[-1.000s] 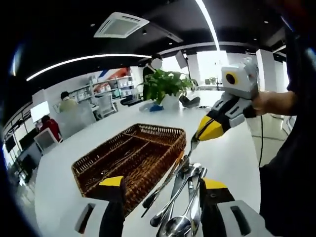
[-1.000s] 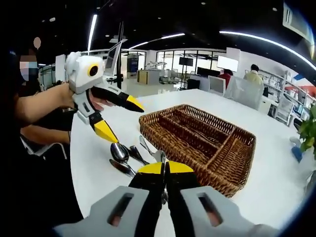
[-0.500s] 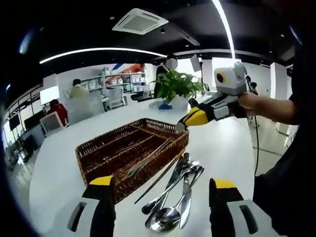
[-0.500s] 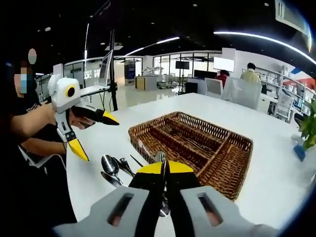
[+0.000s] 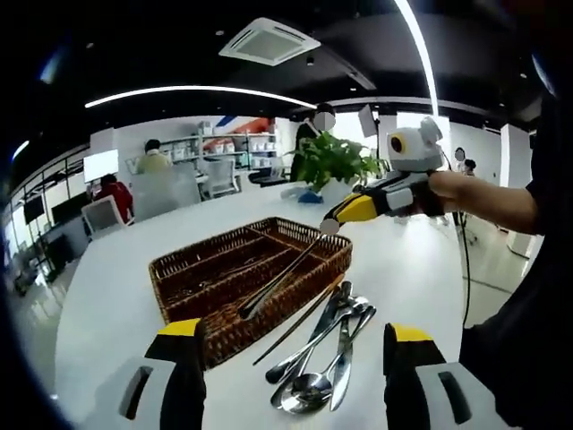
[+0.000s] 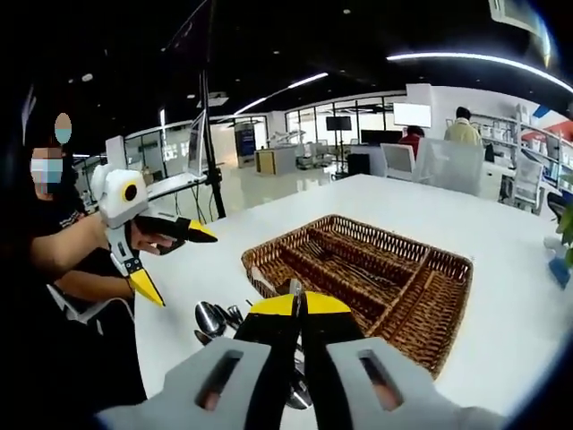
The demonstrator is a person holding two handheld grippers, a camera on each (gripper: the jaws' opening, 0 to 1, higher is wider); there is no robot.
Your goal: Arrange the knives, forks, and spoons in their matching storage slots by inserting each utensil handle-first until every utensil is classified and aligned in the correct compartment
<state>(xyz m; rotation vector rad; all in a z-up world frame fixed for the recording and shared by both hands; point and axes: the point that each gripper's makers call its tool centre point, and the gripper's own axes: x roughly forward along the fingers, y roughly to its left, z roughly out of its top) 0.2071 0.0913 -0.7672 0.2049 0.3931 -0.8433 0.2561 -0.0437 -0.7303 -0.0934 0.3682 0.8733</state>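
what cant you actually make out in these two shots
- Which kind of utensil the right gripper holds: left gripper view, far end too small; right gripper view, its own jaws hide it.
- What lies in the basket slots: both views, blurred and walled by wicker.
- Loose pile count: left gripper view, pieces overlap; right gripper view, jaws cover most.

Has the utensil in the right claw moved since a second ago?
Yes. The utensil, pinched in the right claw, has been lifted off the pile of cutlery and now hangs over the wicker basket.
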